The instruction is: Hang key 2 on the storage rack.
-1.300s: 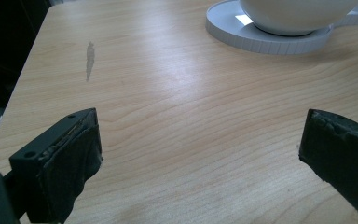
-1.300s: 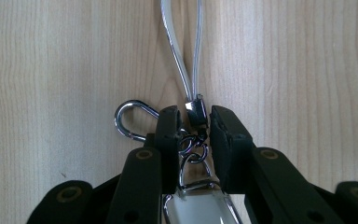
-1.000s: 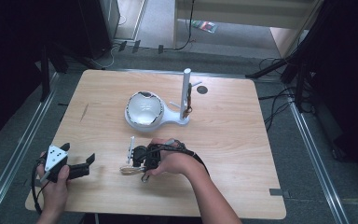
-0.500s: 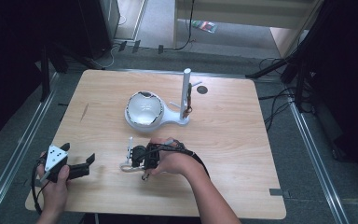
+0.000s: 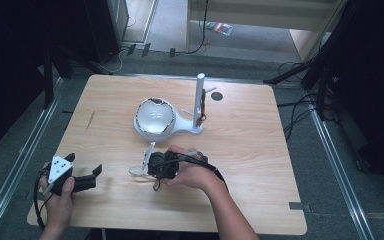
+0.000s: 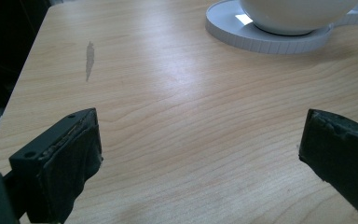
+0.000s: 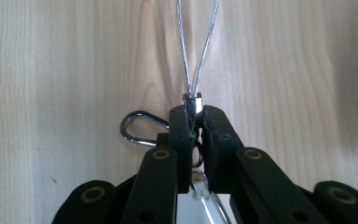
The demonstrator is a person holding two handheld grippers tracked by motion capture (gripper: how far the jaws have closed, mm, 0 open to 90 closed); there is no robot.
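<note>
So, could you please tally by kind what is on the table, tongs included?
Tongs: 2, left and right
White stand with bowl-shaped dish: 1
Wire-loop keyring: 1
Total: 4

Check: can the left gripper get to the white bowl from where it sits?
Probably yes. The left gripper is open, and bare table lies between it and the bowl.

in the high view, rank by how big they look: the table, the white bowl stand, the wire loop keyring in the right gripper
1. table
2. white bowl stand
3. wire loop keyring, clamped in the right gripper
</note>
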